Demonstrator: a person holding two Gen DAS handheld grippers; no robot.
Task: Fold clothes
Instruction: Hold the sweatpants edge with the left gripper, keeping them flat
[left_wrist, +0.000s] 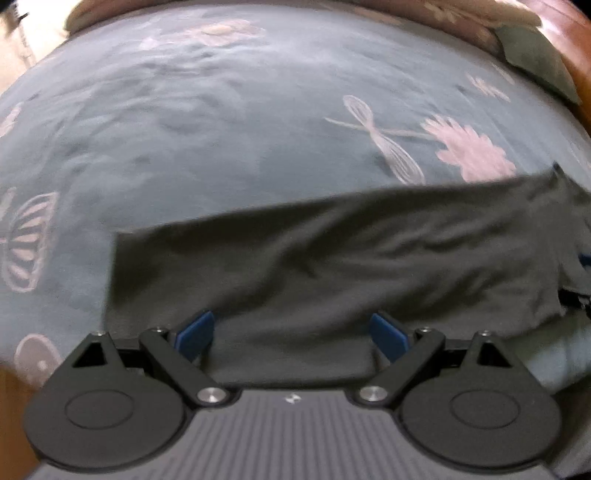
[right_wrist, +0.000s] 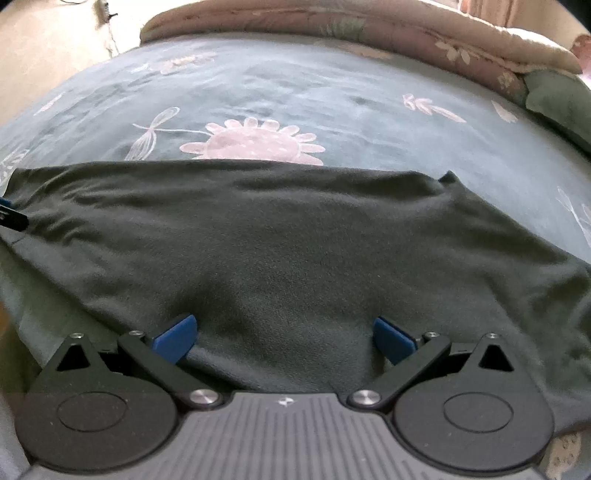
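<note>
two wrist-cam views over a bed w/ a grey-blue bedspread printed w/ pink flowers, dragonflies and butterflies. a dark grey garment lies flat on the bedspread, spread wide across the near side of the bed, lightly creased, far edge running roughly straight. left gripper is low over the garment's near edge, pointing forward across the bed, blue fingers spread wide apart w/ cloth lying between them, nothing pinched. right gripper sits in the same pose over the garment's near part, its blue fingers also spread wide, empty, fabric beneath. in the right view a bit of the other gripper shows at the garment's left edge. a folded pinkish floral quilt lies along the far side of the bed, w/ a dark green pillow at the far right. left view is motion-blurred.
</note>
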